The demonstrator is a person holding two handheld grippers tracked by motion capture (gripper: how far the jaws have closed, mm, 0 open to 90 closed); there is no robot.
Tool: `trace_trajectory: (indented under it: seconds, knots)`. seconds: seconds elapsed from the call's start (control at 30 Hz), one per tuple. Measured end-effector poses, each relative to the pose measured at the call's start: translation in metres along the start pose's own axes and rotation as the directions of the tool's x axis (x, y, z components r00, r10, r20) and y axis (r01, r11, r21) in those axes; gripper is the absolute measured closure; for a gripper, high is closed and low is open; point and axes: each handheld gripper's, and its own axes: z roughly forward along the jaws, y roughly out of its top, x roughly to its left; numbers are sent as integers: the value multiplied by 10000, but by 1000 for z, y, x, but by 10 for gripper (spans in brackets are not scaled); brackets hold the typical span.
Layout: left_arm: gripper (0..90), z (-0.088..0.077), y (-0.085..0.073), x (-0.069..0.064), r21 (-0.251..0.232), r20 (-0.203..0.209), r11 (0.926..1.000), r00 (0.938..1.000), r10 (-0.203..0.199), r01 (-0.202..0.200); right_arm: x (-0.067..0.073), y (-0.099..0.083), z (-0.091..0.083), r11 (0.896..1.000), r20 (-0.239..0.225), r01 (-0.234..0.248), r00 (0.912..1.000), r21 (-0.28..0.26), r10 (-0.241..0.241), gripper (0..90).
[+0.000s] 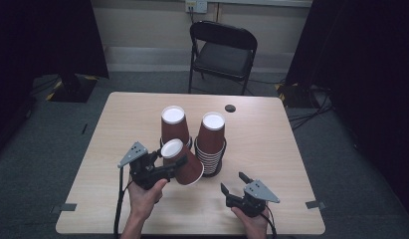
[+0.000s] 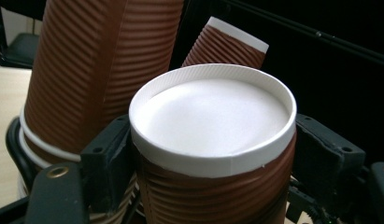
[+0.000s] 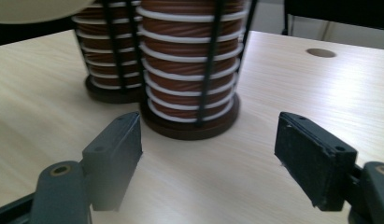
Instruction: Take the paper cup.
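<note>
My left gripper [image 1: 175, 166] is shut on a brown ribbed paper cup [image 1: 183, 162], held tilted above the table with its white bottom [image 2: 213, 114] toward the camera. Both black pads [image 2: 108, 163] press on the cup's sides. Just behind it stand two stacks of upturned brown cups in black wire holders, the left stack [image 1: 173, 124] and the right stack [image 1: 212, 137]. My right gripper [image 1: 233, 181] stands open low over the table in front of the right stack [image 3: 189, 70], with nothing between its pads [image 3: 112, 154].
The light wooden table [image 1: 271, 149] has a round cable hole [image 1: 230, 108] at the back right. A black folding chair [image 1: 222, 50] stands beyond the far edge. Dark curtains hang at both sides. Bare tabletop lies left and right of the stacks.
</note>
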Motion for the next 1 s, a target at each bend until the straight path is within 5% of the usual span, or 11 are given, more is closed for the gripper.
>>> trace_trajectory:
  seconds: [0.07,0.23,0.5,0.7,0.73,0.83,1.0]
  knots:
    - [215,-1,-4,1,6,-13,10000,10000,37,-37,5,0,0,10000,-455,-23,9990,75,26,266]
    - [215,-2,-18,0,112,-67,9999,10000,-43,44,15,0,0,9999,-671,106,9977,-82,-112,278]
    - [215,-5,-40,5,245,118,9961,9963,-850,847,29,-1,-2,9992,-1694,223,9852,-332,-276,323]
    - [216,-7,-51,17,316,128,9820,9823,-1867,1863,36,-1,-1,9977,-2082,302,9772,-605,-422,349]
    - [216,-8,-53,20,284,256,9740,9739,-2256,2248,38,-1,1,9964,-2190,452,9739,-718,-600,364]
    - [216,-9,-55,25,217,438,9624,9615,-2714,2707,43,0,2,9946,-2249,601,9713,-852,-779,369]
    - [216,-9,-57,27,293,615,9544,9525,-2984,2971,47,1,5,9860,-2308,653,9679,-1533,-999,367]
